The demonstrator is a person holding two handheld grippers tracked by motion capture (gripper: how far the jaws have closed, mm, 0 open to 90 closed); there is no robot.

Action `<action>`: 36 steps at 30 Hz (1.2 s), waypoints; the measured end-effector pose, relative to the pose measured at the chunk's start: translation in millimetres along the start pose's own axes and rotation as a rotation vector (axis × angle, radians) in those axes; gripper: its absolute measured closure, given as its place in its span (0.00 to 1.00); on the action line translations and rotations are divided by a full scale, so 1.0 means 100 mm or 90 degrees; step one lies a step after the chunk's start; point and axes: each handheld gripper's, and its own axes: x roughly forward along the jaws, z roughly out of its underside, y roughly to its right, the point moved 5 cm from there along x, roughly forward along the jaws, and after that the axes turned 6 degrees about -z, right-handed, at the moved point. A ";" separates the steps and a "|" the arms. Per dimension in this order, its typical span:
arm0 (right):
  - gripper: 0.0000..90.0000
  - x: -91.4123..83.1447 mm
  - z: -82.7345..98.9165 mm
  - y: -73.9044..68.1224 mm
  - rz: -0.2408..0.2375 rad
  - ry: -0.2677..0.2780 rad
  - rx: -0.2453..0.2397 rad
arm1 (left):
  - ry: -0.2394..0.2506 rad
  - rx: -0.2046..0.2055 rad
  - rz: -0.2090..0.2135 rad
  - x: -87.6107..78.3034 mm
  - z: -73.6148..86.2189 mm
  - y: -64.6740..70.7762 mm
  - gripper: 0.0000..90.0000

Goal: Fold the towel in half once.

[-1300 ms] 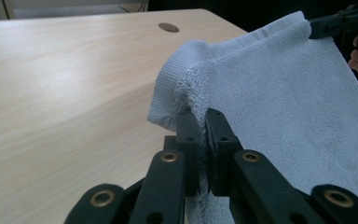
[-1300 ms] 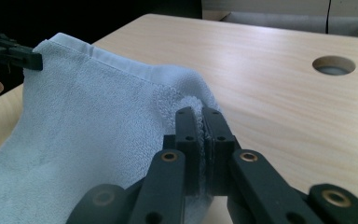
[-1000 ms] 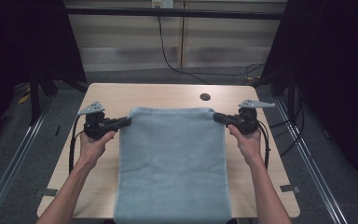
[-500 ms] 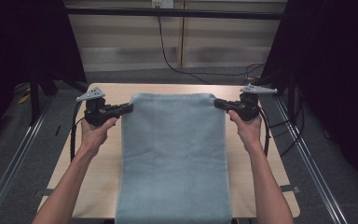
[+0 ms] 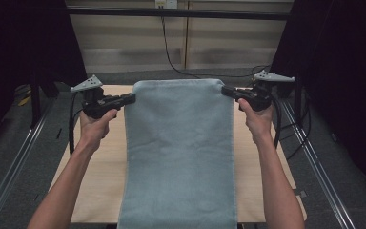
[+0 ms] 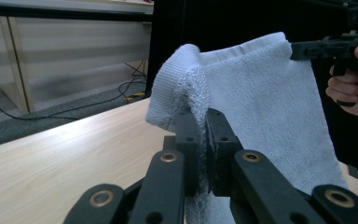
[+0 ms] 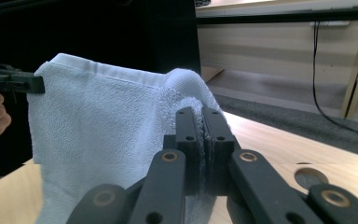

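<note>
Towel corners are pinched tight in both grippers. The left gripper has its two black jaws squeezed together on the towel's top left corner, and in the left gripper view the fluffy cloth bunches up and folds over the jaw tips. The right gripper has its jaws pressed together on the top right corner, and in the right gripper view the cloth puffs up over the tips there too.

Each gripper is held in a hand. The left hand sits just left of the towel, and the right hand sits just right of it. Both arms reach in from the near side, one on each side of the towel.

The towel is pale blue and soft. Its top edge is stretched flat between the two grippers and is lifted up off the table. The rest of the towel hangs down toward the person and runs over the near edge of the table. The table is light wood and shows on both sides of the towel. A round hole in the tabletop lies near the towel's right corner. A black cable runs along the floor beyond the towel's top edge.
</note>
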 end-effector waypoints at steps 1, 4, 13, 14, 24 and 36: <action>0.97 -0.03 -0.02 -0.05 -0.001 0.001 -0.004 | 0.001 0.007 -0.004 -0.05 0.00 0.04 0.95; 0.97 -0.16 -0.01 -0.24 -0.014 -0.004 -0.018 | -0.001 0.021 0.003 -0.21 0.08 0.17 0.95; 0.97 -0.53 0.53 -0.65 -0.052 -0.039 -0.008 | -0.015 0.018 0.050 -0.48 0.58 0.44 0.95; 0.97 -0.58 0.60 -0.68 -0.052 -0.041 -0.002 | -0.020 0.021 0.052 -0.53 0.64 0.47 0.95; 0.97 -0.97 1.38 -0.90 -0.034 -0.108 0.031 | -0.088 -0.005 0.082 -0.78 1.23 0.73 0.95; 0.96 -0.87 2.22 -1.22 -0.062 -0.251 0.076 | -0.272 -0.032 0.074 -0.80 2.17 0.73 0.95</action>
